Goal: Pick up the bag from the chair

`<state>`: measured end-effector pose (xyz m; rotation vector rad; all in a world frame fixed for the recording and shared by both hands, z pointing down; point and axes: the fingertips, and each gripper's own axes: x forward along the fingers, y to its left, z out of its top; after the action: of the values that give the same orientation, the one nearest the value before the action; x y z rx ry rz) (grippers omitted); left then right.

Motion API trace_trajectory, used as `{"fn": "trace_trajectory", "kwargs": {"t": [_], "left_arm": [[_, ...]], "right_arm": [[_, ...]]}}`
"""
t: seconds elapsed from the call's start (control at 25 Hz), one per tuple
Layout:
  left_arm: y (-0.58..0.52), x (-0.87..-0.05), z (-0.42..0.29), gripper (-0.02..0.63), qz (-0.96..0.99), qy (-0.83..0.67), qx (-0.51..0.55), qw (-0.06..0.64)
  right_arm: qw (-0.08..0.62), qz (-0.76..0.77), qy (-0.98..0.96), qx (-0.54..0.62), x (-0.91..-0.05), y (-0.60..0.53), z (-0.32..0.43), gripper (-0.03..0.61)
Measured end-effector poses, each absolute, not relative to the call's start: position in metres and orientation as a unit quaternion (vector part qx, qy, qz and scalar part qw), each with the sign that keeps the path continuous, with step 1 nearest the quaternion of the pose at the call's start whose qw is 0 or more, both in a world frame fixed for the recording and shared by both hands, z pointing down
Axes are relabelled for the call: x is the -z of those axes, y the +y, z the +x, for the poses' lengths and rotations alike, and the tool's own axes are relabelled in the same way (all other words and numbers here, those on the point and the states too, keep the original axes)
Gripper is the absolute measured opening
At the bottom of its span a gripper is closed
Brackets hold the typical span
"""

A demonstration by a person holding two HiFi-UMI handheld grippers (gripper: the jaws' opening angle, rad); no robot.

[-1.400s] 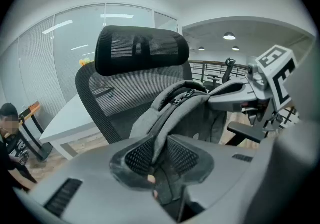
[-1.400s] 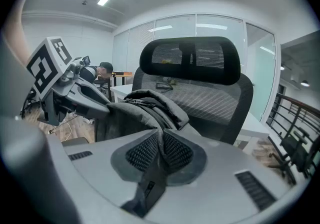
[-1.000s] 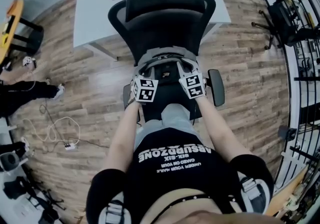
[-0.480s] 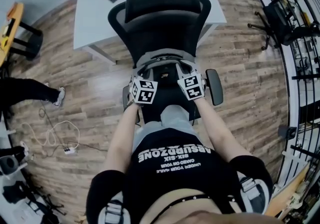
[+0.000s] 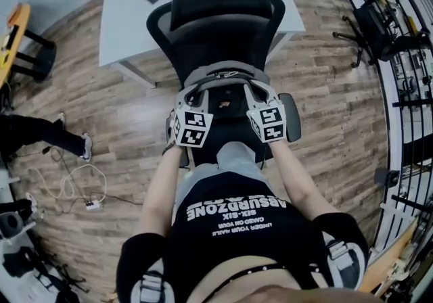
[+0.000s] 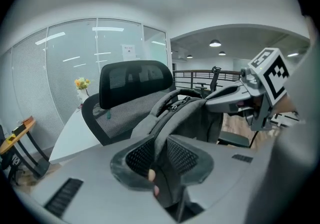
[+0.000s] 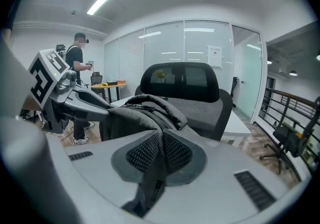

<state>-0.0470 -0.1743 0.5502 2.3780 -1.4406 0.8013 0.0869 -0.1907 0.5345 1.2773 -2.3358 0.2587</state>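
My left hand-held gripper (image 6: 160, 155) is closed tight on a grey shoulder strap (image 6: 159, 133), pinched between its ribbed pads. My right hand-held gripper (image 7: 159, 154) is closed the same way on a second strap (image 7: 150, 180). Both straps run forward to one grey bag (image 5: 226, 95), a backpack. It lies at 1 o'clock from the left hand-held gripper and at 11 o'clock from the right, so dead ahead at 12 o'clock between them, both equally near. The bag stands upright on the seat of one black mesh chair (image 5: 220, 24), its long axis roughly vertical against the backrest and its zipped top uppermost. I cannot tell whether its base has left the seat. I judge the coming move to be an even lift with both hands. Beyond the chair, at 12 o'clock, stands one white desk (image 5: 128, 17).
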Motion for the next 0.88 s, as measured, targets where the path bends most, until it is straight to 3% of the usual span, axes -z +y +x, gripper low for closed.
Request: {"fn": "trace_trajectory", "kwargs": {"t": [0.88], "left_arm": [[-0.137,-0.422,-0.054,0.091,0.84,-0.508,-0.177,0.074]], "right_arm": [[0.169,0.469,-0.865,-0.055,-0.411,-0.152,0.082,0.044]]}}
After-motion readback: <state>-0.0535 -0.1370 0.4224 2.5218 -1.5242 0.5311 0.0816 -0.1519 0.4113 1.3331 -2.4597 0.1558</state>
